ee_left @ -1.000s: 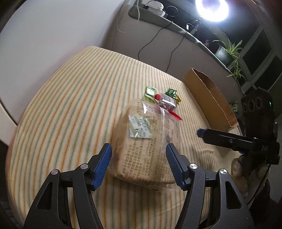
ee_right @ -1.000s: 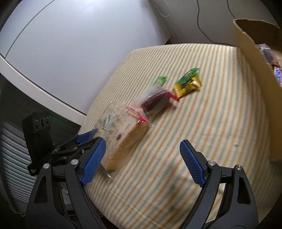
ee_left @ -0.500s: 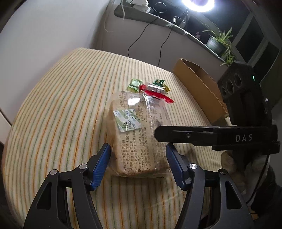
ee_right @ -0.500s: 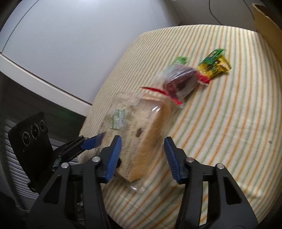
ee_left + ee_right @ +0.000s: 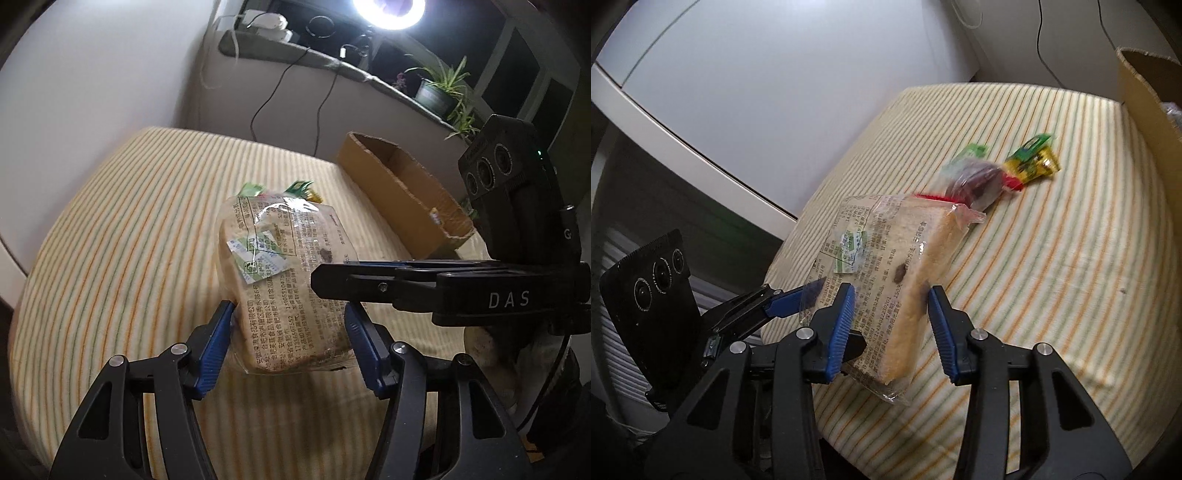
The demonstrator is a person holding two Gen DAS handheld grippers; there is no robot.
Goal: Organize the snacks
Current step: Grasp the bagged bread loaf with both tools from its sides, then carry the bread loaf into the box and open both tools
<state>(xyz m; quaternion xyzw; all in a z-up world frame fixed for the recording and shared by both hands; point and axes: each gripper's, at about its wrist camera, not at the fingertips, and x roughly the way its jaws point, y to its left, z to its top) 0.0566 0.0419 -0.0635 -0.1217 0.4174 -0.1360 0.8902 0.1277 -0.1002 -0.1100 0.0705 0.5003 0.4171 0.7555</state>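
A packet of sliced bread (image 5: 280,266) in clear printed wrap hangs tilted above the striped cover (image 5: 110,240). My left gripper (image 5: 288,343) has its blue pads on the packet's two sides at the near end, jaws still closing. My right gripper (image 5: 890,325) clamps the same bread packet (image 5: 886,258) across its flat face and crust, also still closing. It reaches in from the right in the left wrist view as the right gripper (image 5: 321,278). A left fingertip (image 5: 786,304) shows at the wrapper's edge.
Three small snacks lie beyond the bread: a green-yellow packet (image 5: 1032,160), a dark snack in clear wrap (image 5: 977,181) and a small green packet (image 5: 971,151). An open cardboard box (image 5: 402,195) stands at the cover's right edge. A white wall is on the left.
The right gripper swung over to the bread and narrowed its wide jaws onto it. The bread packet has come up off the cover and tilted, held between both grippers.
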